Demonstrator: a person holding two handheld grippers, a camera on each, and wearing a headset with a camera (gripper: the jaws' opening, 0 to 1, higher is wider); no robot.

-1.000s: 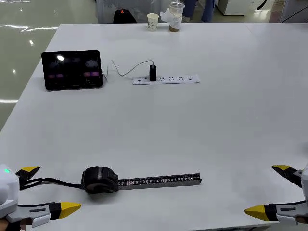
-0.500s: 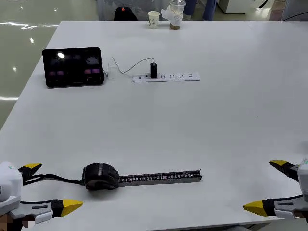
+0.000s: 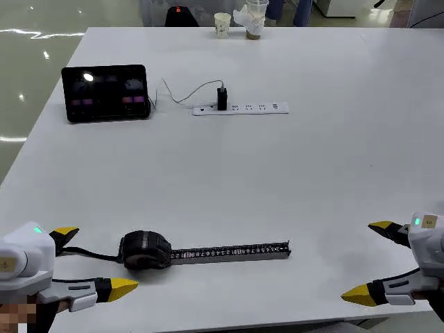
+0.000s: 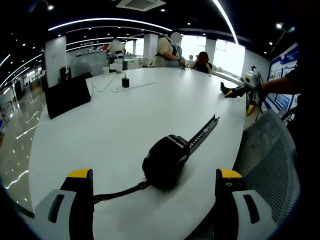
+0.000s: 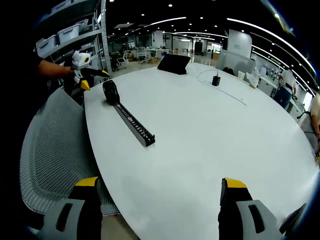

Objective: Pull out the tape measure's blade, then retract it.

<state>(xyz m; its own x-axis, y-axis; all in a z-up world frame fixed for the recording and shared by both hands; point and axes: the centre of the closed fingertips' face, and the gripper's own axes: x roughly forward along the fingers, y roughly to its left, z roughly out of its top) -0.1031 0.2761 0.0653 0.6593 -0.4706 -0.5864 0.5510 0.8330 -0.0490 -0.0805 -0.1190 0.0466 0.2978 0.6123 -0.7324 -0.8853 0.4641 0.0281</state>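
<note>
Black tape measure [image 3: 144, 250] lies near-left on a white table [image 3: 291, 173], close to the near edge. Its blade [image 3: 232, 252] is extended flat to the right, approx. parallel w/ that edge, and a black strap [image 3: 87, 254] trails left from the case. The left gripper [image 3: 97, 258] sits just left of the case, jaws apart and clamping nothing. The right gripper [image 3: 366, 261], well apart at near right past the blade's end, is also spread & empty.

The left gripper view puts the rounded case close up ahead of the jaws, w/ a grey mesh chair [image 4: 265, 155] against the table's near edge and people at the far end. The right gripper view looks along the blade from its tip end.

The head view adds a dark tablet [image 3: 105, 93] at far left, a power strip [image 3: 243, 108] mid-table and cups [image 3: 236, 22] at the far edge. A wide stretch of tabletop separates the blade from the strip.
</note>
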